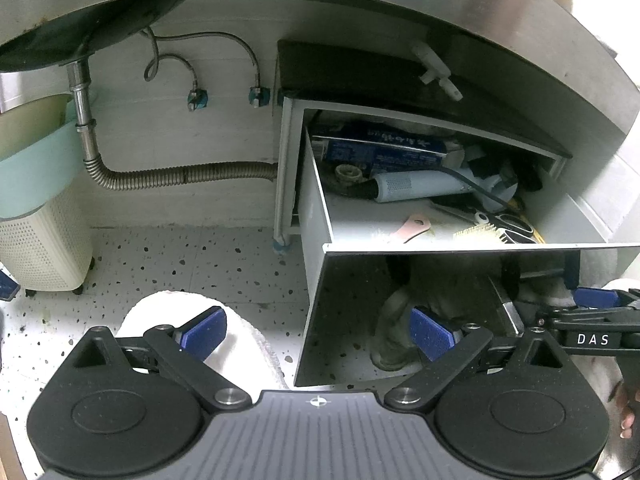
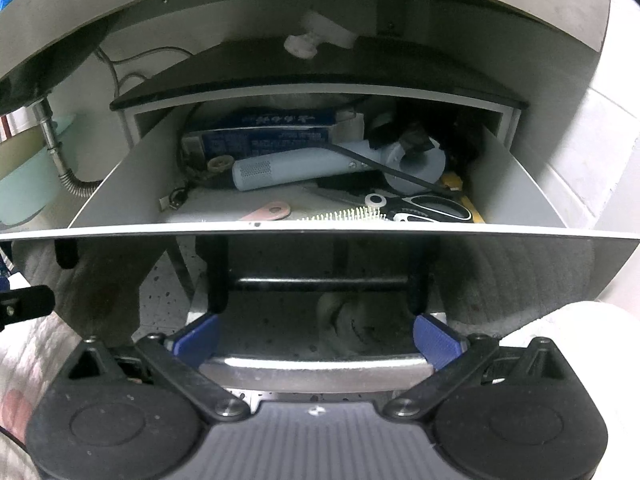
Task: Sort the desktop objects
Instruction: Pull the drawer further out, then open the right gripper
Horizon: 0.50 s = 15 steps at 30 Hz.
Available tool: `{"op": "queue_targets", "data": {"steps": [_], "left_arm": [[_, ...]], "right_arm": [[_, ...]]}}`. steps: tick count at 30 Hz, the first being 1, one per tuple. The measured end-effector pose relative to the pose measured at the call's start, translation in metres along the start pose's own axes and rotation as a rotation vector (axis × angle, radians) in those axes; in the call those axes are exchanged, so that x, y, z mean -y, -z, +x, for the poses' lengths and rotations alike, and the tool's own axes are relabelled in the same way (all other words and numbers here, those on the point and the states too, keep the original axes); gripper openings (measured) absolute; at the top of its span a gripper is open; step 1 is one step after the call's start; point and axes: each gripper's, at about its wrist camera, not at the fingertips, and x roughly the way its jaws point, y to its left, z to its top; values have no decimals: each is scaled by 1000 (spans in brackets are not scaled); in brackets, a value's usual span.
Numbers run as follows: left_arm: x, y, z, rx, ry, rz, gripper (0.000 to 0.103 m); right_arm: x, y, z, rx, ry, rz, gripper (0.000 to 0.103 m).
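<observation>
An open white drawer (image 2: 516, 184) with a glossy dark front (image 1: 360, 300) sticks out from under a steel counter. Inside lie a light-blue hair dryer (image 2: 296, 168), a blue box (image 2: 264, 136), black-and-white scissors (image 2: 424, 206), a pale bristle brush (image 2: 352, 214) and a pink flat tool (image 2: 268, 212). My right gripper (image 2: 316, 340) is open, with the drawer's metal handle (image 2: 316, 366) lying between its blue fingers (image 2: 436, 340). My left gripper (image 1: 319, 334) is open and holds nothing, low by the drawer's left front corner.
A sink drain pipe (image 1: 82, 108) and corrugated hose (image 1: 188, 174) run along the back wall at left. A teal basin (image 1: 36, 168) sits on a perforated white basket (image 1: 44, 252). Something white and fluffy (image 1: 248, 344) lies on the speckled floor (image 1: 200, 256).
</observation>
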Motion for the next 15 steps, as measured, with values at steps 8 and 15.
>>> {"op": "queue_targets", "data": {"steps": [8, 15], "left_arm": [[3, -1, 2, -3, -8, 8, 99], [13, 2, 3, -12, -27, 70, 99]], "right_arm": [[1, 3, -2, 21, -2, -2, 103], [1, 5, -7, 33, -4, -3, 103]]}}
